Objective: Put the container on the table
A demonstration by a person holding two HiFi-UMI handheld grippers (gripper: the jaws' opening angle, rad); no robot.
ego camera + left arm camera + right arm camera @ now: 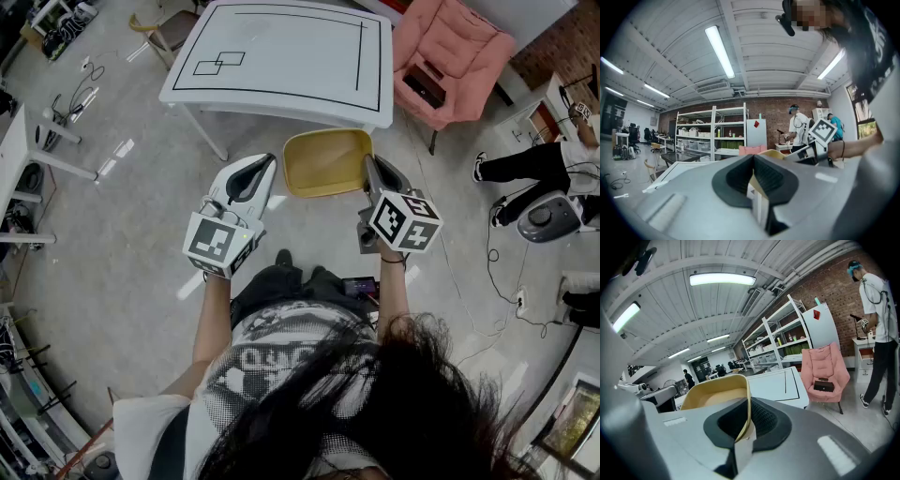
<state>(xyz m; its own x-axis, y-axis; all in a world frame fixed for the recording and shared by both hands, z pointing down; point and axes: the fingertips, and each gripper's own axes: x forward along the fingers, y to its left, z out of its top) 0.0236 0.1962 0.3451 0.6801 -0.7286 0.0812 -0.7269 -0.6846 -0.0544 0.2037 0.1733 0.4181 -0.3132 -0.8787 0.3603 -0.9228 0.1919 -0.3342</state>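
A shallow yellow container hangs in the air between my two grippers, just in front of the white table. My left gripper is shut on its left rim. In the left gripper view a thin beige edge of the container sits pinched between the dark pads of the left gripper. My right gripper is shut on the right wall. In the right gripper view the container stretches leftward from the right gripper, with the table just behind it.
A pink armchair with a dark object on its seat stands right of the table. A wooden chair is at the table's far left. A person sits at the right. Cables lie on the floor; shelves line the brick wall.
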